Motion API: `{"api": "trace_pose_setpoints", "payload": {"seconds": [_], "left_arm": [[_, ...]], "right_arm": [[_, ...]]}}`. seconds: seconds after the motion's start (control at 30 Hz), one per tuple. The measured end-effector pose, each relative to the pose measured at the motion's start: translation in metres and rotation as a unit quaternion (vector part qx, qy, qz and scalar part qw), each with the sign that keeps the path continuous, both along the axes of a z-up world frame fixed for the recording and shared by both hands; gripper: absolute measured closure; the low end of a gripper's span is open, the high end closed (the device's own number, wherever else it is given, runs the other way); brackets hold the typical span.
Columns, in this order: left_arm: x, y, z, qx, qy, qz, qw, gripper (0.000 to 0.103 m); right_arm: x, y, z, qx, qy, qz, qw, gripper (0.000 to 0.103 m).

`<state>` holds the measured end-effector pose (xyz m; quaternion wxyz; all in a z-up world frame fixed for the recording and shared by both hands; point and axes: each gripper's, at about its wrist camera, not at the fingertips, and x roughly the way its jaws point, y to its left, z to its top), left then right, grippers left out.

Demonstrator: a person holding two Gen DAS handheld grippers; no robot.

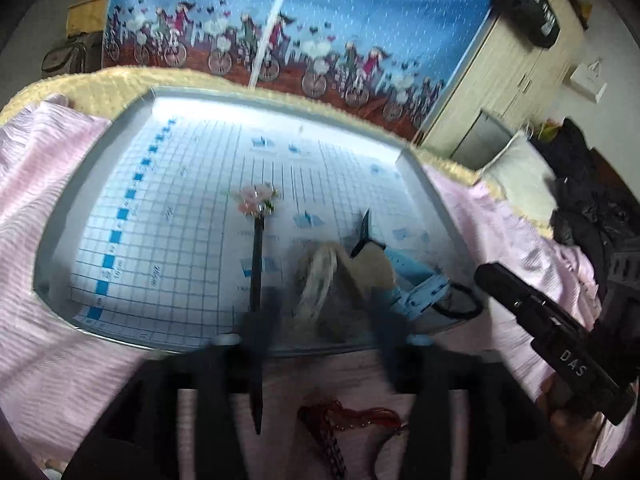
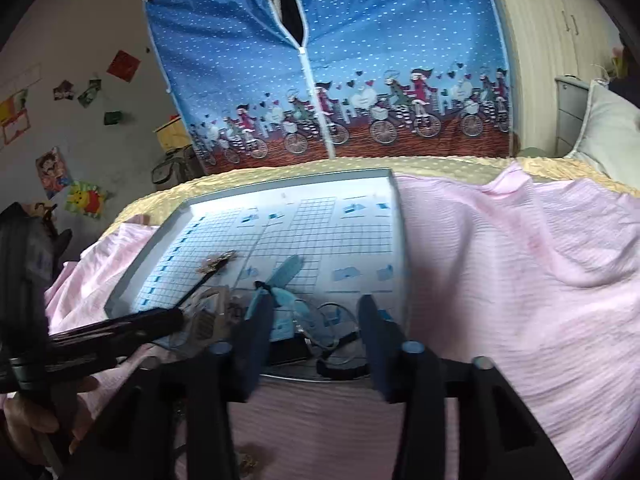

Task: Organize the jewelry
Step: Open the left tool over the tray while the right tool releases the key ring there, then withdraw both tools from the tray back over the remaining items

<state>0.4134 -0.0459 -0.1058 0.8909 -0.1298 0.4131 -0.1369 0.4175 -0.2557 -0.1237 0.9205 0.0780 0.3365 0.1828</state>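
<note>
- Nearest to the left wrist camera, a dark red beaded piece [image 1: 340, 420] lies on the pink blanket [image 1: 48, 208], under the left gripper [image 1: 320, 328] and between its two arms; it is outside the tray.
- Left gripper fingers stand wide apart. A black hair stick [image 1: 256, 264] with a pink flower end [image 1: 256, 198] runs along the inner side of the left finger, but I cannot tell if the finger touches it or only hangs over it.
- Long axis of the stick points straight ahead, away from the gripper, with the flower end far and the sharp tip near, past the tray [image 1: 132, 120] edge.
- Ahead and between the fingers lies a pale tassel [image 1: 320, 276]; a light blue clip [image 1: 416, 280] is ahead to the right.
- Right gripper [image 2: 316, 340] is also wide and holds nothing; the blue clip [image 2: 286, 280] is just ahead of its left finger.
- My judgement: the left one is nearer to the stick, and it should close across the shaft.
</note>
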Motion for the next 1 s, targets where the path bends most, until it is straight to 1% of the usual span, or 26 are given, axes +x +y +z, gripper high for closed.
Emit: {"api": "trace_pose_setpoints", "payload": {"seconds": [0.03, 0.07, 0.1, 0.17, 0.2, 0.23, 0.27, 0.3, 0.33, 0.43, 0.5, 0.63, 0.73, 0.87, 1.0], "left_arm": [[-0.003, 0.002, 0.003, -0.004, -0.008, 0.003, 1.0, 0.04], [-0.006, 0.004, 0.006, -0.005, -0.016, 0.006, 0.9998, 0.035], [-0.01, 0.005, 0.009, -0.007, -0.025, 0.011, 0.9996, 0.032], [-0.015, 0.007, 0.015, -0.002, -0.04, 0.019, 0.999, 0.021], [-0.019, 0.008, 0.02, 0.002, -0.053, 0.026, 0.9983, 0.018], [-0.022, 0.01, 0.025, 0.005, -0.063, 0.032, 0.9975, 0.008], [-0.028, 0.01, 0.03, 0.01, -0.079, 0.041, 0.996, 0.001], [-0.034, 0.012, 0.036, 0.013, -0.101, 0.054, 0.9933, 0.001], [-0.043, 0.014, 0.043, 0.015, -0.125, 0.067, 0.9897, 0.001], [-0.057, 0.02, 0.058, 0.014, -0.163, 0.086, 0.9829, 0.001], [-0.068, 0.023, 0.069, 0.016, -0.18, 0.1, 0.9785, 0.001], [-0.086, 0.032, 0.084, 0.016, -0.199, 0.11, 0.9737, 0.001], [-0.1, 0.037, 0.092, 0.022, -0.204, 0.116, 0.9718, 0.001], [-0.119, 0.041, 0.098, 0.03, -0.191, 0.107, 0.9754, 0.001], [-0.137, 0.041, 0.1, 0.05, -0.19, 0.12, 0.9732, 0.001]], "right_arm": [[0.0, -0.002, 0.001, -0.001, 0.0, -0.005, 1.0, 0.052], [-0.001, -0.004, 0.002, 0.0, 0.0, -0.009, 1.0, 0.048], [-0.002, -0.006, 0.003, 0.001, -0.001, -0.014, 1.0, 0.046], [-0.004, -0.01, 0.008, 0.004, -0.008, -0.022, 1.0, 0.031], [-0.006, -0.011, 0.011, 0.006, -0.013, -0.025, 1.0, 0.026], [-0.007, -0.013, 0.013, 0.01, -0.018, -0.026, 0.999, 0.016], [-0.011, -0.014, 0.017, 0.017, -0.027, -0.027, 0.999, 0.006], [-0.013, -0.015, 0.02, 0.023, -0.034, -0.027, 0.999, 0.002], [-0.017, -0.017, 0.024, 0.028, -0.045, -0.028, 0.998, 0.0], [-0.029, -0.018, 0.036, 0.031, -0.069, -0.031, 0.997, 0.0], [-0.04, -0.018, 0.043, 0.028, -0.087, -0.036, 0.995, 0.0], [-0.062, -0.017, 0.057, 0.027, -0.112, -0.041, 0.992, 0.0], [-0.082, -0.012, 0.068, 0.018, -0.132, -0.037, 0.99, 0.0], [-0.109, -0.003, 0.081, -0.019, -0.165, -0.047, 0.985, 0.0], [-0.138, 0.004, 0.086, -0.034, -0.193, -0.038, 0.98, 0.0]]}}
